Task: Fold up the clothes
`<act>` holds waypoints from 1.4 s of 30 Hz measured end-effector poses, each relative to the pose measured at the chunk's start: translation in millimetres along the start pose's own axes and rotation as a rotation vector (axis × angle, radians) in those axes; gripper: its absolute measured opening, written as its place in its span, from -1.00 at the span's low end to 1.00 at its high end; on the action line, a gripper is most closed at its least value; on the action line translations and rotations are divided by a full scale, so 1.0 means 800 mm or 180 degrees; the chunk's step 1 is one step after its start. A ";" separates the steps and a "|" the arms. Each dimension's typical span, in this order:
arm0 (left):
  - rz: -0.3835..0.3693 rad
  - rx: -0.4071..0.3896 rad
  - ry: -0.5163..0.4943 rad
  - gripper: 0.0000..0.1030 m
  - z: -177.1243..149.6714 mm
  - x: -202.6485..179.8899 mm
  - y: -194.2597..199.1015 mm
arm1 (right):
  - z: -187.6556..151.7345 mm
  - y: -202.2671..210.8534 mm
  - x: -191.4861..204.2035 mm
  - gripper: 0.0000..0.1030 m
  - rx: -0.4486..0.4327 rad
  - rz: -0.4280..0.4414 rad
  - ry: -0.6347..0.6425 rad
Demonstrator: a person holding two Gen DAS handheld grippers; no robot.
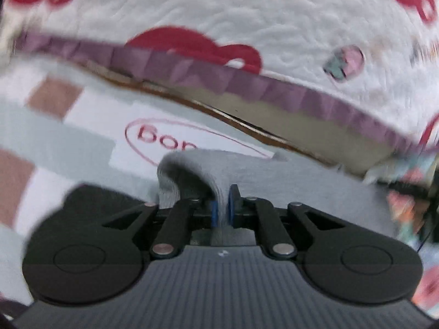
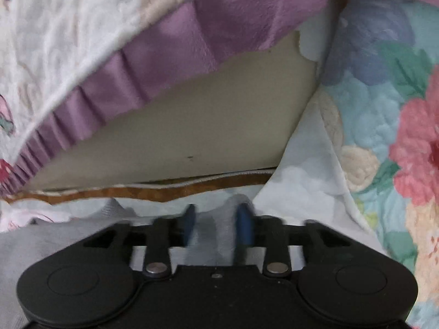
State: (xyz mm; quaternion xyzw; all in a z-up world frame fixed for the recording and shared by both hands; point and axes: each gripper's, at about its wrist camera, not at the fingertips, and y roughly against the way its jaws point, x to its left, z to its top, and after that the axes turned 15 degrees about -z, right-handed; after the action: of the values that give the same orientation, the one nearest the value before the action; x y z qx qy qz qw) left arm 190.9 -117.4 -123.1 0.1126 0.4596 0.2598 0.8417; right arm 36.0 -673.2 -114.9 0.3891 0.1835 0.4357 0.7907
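Your L gripper [image 1: 222,205] is pinched on a ridge of the grey garment [image 1: 274,172], your R gripper [image 2: 216,224] sits spread w/ grey cloth between its pads unclamped, garment lying just on your side of the purple-frilled blanket [image 1: 247,82], so L leads.

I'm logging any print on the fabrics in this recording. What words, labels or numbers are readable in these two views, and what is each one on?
"bon": red letters inside a red oval outline on the white patch of the pale cloth, left wrist view; the word runs on behind the grey garment, so the rest is hidden.
Right wrist view: no text readable, only floral print on the quilt.
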 end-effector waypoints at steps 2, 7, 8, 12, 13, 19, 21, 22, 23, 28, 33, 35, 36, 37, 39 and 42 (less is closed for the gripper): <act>-0.0163 -0.0002 0.0164 -0.82 0.003 0.013 0.005 | -0.011 0.010 -0.012 0.00 -0.0028 0.0103 -0.0215; -0.0313 0.0183 0.0227 -0.76 -0.005 0.012 -0.008 | -0.047 0.018 -0.055 0.05 0.0242 0.0383 -0.0773; -0.0346 0.0220 0.0204 -0.76 -0.006 0.009 -0.013 | -0.056 0.019 -0.061 0.05 0.0285 0.0386 -0.0804; 0.0163 0.0179 -0.0291 -0.89 0.010 -0.027 -0.026 | -0.072 0.021 -0.058 0.06 0.0299 0.0513 -0.0674; 0.0129 0.0112 -0.0227 -0.89 0.016 -0.031 -0.021 | -0.071 0.023 -0.050 -0.02 0.0256 0.0544 -0.0510; 0.0334 0.0199 -0.0520 -0.86 0.003 -0.045 -0.018 | -0.035 0.055 0.001 -0.86 -0.0191 0.0147 0.0257; 0.0478 0.0282 -0.0468 -0.82 -0.010 -0.032 -0.028 | -0.032 0.064 0.022 -0.86 -0.0288 -0.0252 0.0575; 0.0498 0.0294 -0.0373 -0.82 -0.014 -0.023 -0.030 | -0.034 0.057 0.037 -0.84 -0.0273 -0.0482 0.0823; 0.0490 0.0275 -0.0351 -0.82 -0.012 -0.024 -0.026 | -0.037 0.047 0.048 -0.81 -0.0195 -0.0612 0.0983; 0.0490 0.0006 -0.0574 -0.50 0.004 -0.055 0.025 | -0.060 0.044 0.052 -0.50 -0.0145 -0.0921 0.0970; 0.0089 0.0064 -0.0642 -0.49 -0.018 -0.083 0.064 | -0.076 0.111 0.037 -0.31 -0.0505 -0.0703 0.0232; -0.0061 0.0244 -0.0728 -0.44 -0.037 -0.095 0.055 | -0.087 0.136 0.044 -0.28 -0.0540 -0.0277 0.0146; -0.0067 0.0347 -0.0796 -0.44 -0.047 -0.100 0.046 | -0.086 0.135 0.058 -0.26 -0.0540 -0.0125 0.0210; -0.0020 0.0415 -0.0778 -0.44 -0.054 -0.098 0.038 | -0.093 0.142 0.075 -0.26 -0.0553 0.0026 0.0362; 0.0090 0.0541 -0.0719 -0.45 -0.067 -0.092 0.023 | -0.109 0.146 0.118 -0.23 -0.0588 0.0252 0.0685; 0.0428 0.0654 -0.0954 -0.45 -0.081 -0.083 0.010 | -0.142 0.164 0.165 0.06 -0.0576 0.0511 0.1018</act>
State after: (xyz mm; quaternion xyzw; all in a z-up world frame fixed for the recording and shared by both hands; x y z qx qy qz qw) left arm 104.7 -149.9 -107.9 0.2658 0.3446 0.2475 0.8656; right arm -33.8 -470.3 -78.4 0.2557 0.2353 0.5682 0.7459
